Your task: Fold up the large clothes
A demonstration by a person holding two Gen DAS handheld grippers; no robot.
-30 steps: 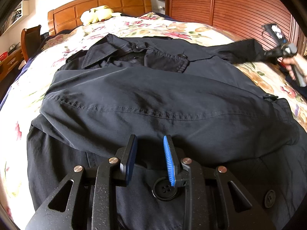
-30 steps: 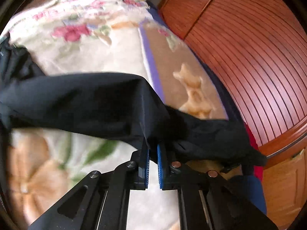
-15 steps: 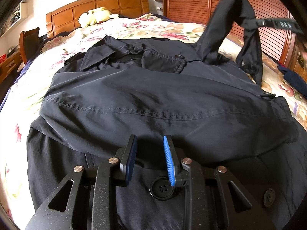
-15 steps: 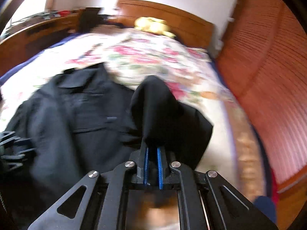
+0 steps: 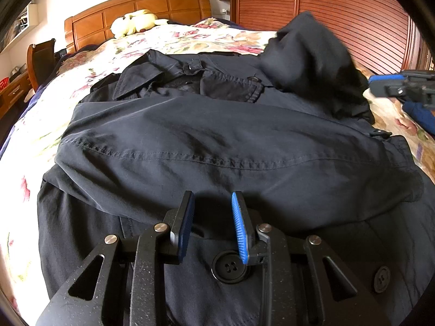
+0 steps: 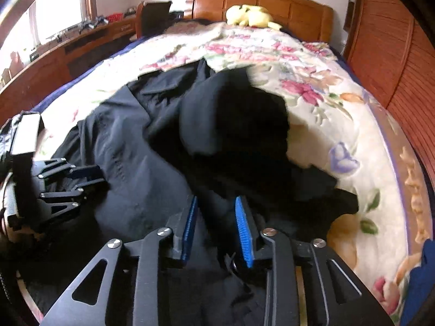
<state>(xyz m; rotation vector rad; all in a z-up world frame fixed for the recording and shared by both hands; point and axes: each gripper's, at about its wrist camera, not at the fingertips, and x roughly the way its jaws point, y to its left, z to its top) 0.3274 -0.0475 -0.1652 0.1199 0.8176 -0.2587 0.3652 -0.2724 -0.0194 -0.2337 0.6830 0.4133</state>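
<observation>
A dark coat (image 5: 217,135) is seen spread on a floral bedspread (image 6: 312,87), its long axis running from the collar (image 5: 138,81) near the headboard (image 5: 141,5) down to the hem beneath both cameras, with one sleeve (image 5: 212,157) already laid crosswise over the body. The other sleeve (image 6: 233,119) is caught mid-fall as a blurred hump over the coat's right shoulder, straight ahead of the right gripper (image 6: 216,229), whose jaws are opening; dark cloth is seen beneath and ahead of them, but nothing is pressed by the blue pads (image 6: 243,231). The left gripper (image 5: 212,222) is held low over the hem, beside a large button (image 5: 229,266), its jaws partly apart with no cloth pinched between them. The coming move is judged to turn on that sleeve: it lies beyond and slightly left of the right gripper, well apart from the left one, so the right hand is the nearer for any smoothing across the chest. Once the sleeve has settled, the hem under both grippers is well placed to be taken up and carried along the long axis toward the collar. Whether the sleeve has landed flat cannot be told through the blur.
</observation>
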